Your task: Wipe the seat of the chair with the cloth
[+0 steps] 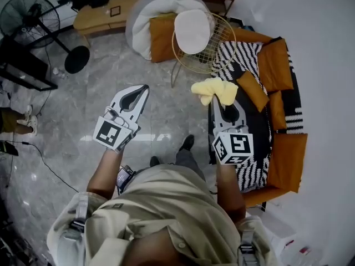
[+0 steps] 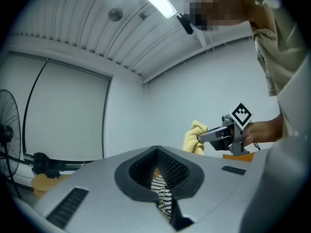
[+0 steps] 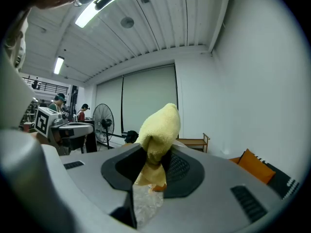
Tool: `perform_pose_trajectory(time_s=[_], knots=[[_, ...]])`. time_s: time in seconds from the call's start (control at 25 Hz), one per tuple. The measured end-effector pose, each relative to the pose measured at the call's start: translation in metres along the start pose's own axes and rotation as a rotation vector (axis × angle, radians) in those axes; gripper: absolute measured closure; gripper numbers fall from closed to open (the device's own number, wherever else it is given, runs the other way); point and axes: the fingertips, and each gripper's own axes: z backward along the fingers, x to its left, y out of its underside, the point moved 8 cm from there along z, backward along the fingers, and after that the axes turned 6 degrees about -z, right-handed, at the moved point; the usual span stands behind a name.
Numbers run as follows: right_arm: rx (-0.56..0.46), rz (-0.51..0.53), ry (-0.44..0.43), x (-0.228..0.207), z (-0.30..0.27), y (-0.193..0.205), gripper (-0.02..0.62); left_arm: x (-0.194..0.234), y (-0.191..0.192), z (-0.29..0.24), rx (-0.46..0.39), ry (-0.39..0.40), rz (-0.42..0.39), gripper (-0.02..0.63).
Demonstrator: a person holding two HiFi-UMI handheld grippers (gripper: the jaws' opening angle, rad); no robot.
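No readable text; only black-and-white square markers on each gripper's cube (image 1: pixel 115 133); right gripper (image 1: pixel 222 108) is clamped on the yellow cloth (image 1: pixel 213 90), which bunches up past the jaw tips with a short tail hanging back between the jaws; left gripper (image 1: pixel 143 90) has its jaws together at the tips with nothing held, and the striped sofa shows through the gap behind them; both are held out in front of the person, well apart, above grey marble floor (image 1: pixel 161 121); cloth is in the air near the chair (image 1: pixel 219 54), just short of its gold wire frame, not touching it; seat (image 1: pixel 191 31) is a round white pad in the wire basket, nothing on it; sofa (image 1: pixel 252 54) with black-and-white stripes and orange cushions (image 1: pixel 274 65) sits right of the chair, under the right gripper; black standing fan (image 1: pixel 30 18) far left
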Motion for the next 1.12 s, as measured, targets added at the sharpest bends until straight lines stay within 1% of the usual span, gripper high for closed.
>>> perform_pose_trajectory(time_s=[0.28, 0.56, 0.68, 0.88, 1.12], knots=[[-0.011, 0.001, -0.11, -0.075, -0.061, -0.027, 0.482, 0.002, -0.016, -0.071, 0.035, -0.101, -0.032, 0.591], [-0.008, -0.009, -0.181, -0.143, -0.107, -0.04, 0.482, -0.005, -0.021, -0.14, 0.071, -0.152, -0.044, 0.591], [-0.011, -0.014, -0.192, -0.166, -0.117, -0.043, 0.482, -0.009, -0.025, -0.165, 0.074, -0.157, -0.056, 0.591], [-0.015, -0.03, -0.189, -0.19, -0.135, -0.048, 0.482, -0.004, -0.028, -0.195, 0.086, -0.15, -0.067, 0.591], [0.001, -0.038, -0.154, -0.2, -0.163, -0.05, 0.482, 0.031, -0.021, -0.225, 0.087, -0.128, -0.063, 0.591]])
